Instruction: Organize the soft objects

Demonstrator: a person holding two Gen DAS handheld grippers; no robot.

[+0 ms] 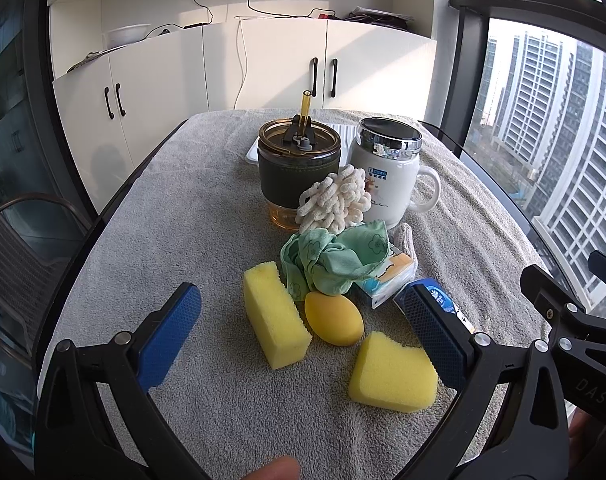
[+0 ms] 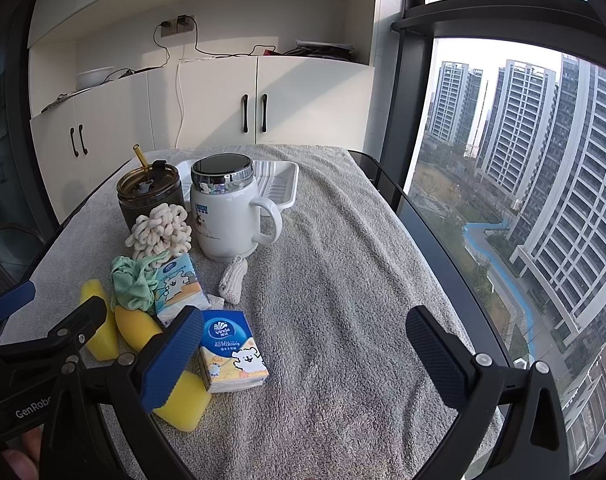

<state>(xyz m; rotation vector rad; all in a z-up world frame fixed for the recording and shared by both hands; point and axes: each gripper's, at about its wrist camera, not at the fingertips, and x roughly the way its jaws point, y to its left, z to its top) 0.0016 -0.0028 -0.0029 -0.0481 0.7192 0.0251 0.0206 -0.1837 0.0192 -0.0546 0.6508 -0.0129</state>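
Grey terry towel (image 1: 191,216), spread over a dark-rimmed table and serving as the work surface.

Soft items, grouped near the middle of the towel:
- Yellow oblong sponge (image 1: 275,314), laid flat; touched on one side by a yellow egg-shaped sponge (image 1: 334,318).
- Yellow notched sponge (image 1: 392,372), set nearest the camera in the left wrist view, just apart from the egg shape.
- Green flower-print cloth (image 1: 331,260), crumpled, resting against the egg-shaped sponge and partly over a tissue pack (image 2: 179,286).
- Cream looped scrubber (image 1: 335,200), leaned against the cups behind it.
- Grey knitted cloth (image 2: 233,282), seen beside the white mug, a little apart from the pile.
- Second tissue pack (image 2: 235,350), blue-topped, lying closest to the right gripper.

Hard items at the rear: amber tumbler (image 1: 299,160) with dark sleeve and straw; white lidded mug (image 1: 391,168); white ridged tray (image 2: 279,184) behind both.

Left gripper (image 1: 303,332): blue pads spread wide, held above the yellow sponges, nothing gripped.
Right gripper (image 2: 303,352): pads likewise spread wide over bare towel, the blue-topped tissue pack just inside its left pad, nothing gripped.
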